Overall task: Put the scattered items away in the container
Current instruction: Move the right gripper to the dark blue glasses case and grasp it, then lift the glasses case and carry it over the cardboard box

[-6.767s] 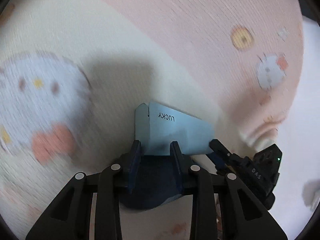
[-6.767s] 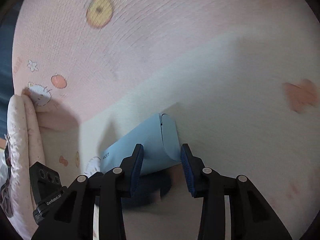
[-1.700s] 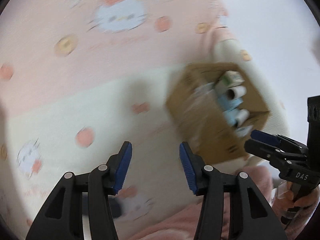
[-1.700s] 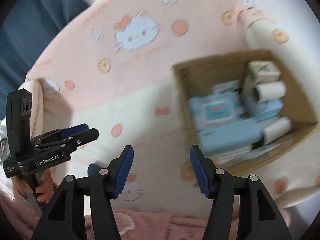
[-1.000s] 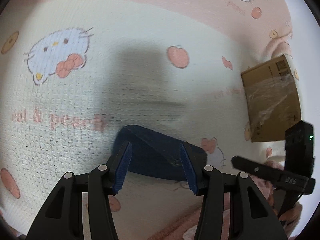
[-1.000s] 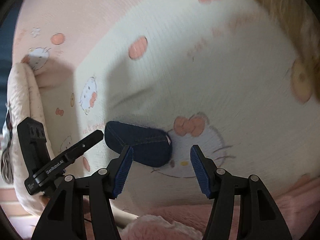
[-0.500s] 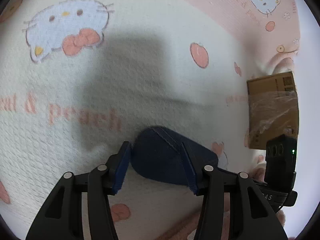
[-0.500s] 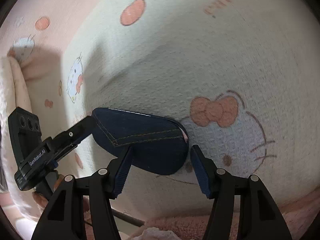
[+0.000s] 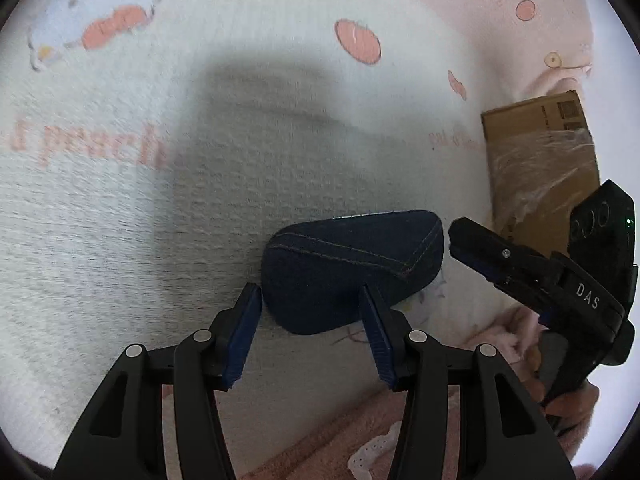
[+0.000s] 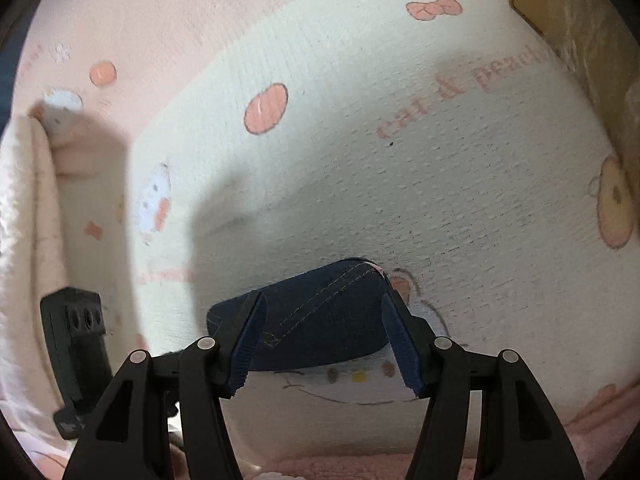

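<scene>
A dark blue denim pouch [image 9: 352, 264] lies flat on the cream Hello Kitty blanket. My left gripper [image 9: 310, 334] is open, its fingers straddling the pouch's near-left end without closing. In the right wrist view the same pouch [image 10: 320, 320] sits between the open fingers of my right gripper [image 10: 324, 346], at its right end. The right gripper also shows in the left wrist view [image 9: 532, 276], close to the pouch's right tip. The cardboard box [image 9: 540, 164] stands to the right, its taped side facing me; its contents are hidden.
The cream blanket [image 9: 200, 200] with peach prints covers the bed, with a pink section beyond [image 10: 200, 12]. A fluffy pink sleeve [image 9: 360, 440] lies along the near edge. The box edge shows at top right of the right wrist view [image 10: 560, 4].
Both grippers have come in lower and closer to the denim pouch, which now sits between each pair of open fingers. The pouch itself has not moved.
</scene>
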The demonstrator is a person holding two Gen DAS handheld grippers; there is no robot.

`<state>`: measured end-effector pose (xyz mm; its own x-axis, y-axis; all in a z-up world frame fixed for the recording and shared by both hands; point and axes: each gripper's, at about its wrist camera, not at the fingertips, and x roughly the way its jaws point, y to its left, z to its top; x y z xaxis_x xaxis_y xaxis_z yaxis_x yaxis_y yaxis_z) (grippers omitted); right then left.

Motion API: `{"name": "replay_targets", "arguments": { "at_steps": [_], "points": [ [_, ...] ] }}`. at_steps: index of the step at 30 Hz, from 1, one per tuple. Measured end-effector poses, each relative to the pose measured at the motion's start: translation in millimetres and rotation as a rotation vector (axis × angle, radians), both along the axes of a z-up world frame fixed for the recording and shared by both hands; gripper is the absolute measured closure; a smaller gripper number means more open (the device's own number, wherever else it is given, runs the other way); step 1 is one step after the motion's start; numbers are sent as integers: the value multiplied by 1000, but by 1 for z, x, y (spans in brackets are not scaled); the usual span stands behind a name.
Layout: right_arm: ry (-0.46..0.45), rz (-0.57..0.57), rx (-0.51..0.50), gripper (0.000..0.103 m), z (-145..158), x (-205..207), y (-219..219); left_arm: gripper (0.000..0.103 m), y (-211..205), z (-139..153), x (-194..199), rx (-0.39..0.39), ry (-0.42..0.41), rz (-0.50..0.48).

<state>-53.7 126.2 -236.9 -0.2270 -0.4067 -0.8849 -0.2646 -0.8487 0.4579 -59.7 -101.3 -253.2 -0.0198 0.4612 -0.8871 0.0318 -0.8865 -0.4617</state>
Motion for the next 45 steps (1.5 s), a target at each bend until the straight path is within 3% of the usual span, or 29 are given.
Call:
{"name": "replay_targets", "arguments": {
  "at_steps": [4, 11, 17, 19, 22, 28, 35, 45],
  "points": [
    [5, 41, 12, 45, -7, -4, -7, 49, -5, 14, 5, -70, 52, 35],
    [39, 62, -6, 44, -16, -2, -5, 49, -25, 10, 3, -1, 34, 159],
    [-12, 2, -91, 44, -39, -2, 7, 49, -2, 4, -1, 19, 19, 175],
    [-14, -10, -112, 43, -41, -3, 8, 49, 2, 3, -1, -7, 23, 173],
    [-10, -3, -111, 43, -41, -3, 7, 50, 7, 0, -4, -41, 20, 166],
    [8, 40, -95, 41, -37, -5, -3, 50, 5, 1, -3, -36, 26, 179],
    [115, 43, -45, 43, -5, -1, -1, 51, 8, 26, -5, -20, 81, 170],
    [354, -3, 41, 43, 97, 9, 28, 51, 37, 111, -16, 48, 281, 113]
  ]
}}
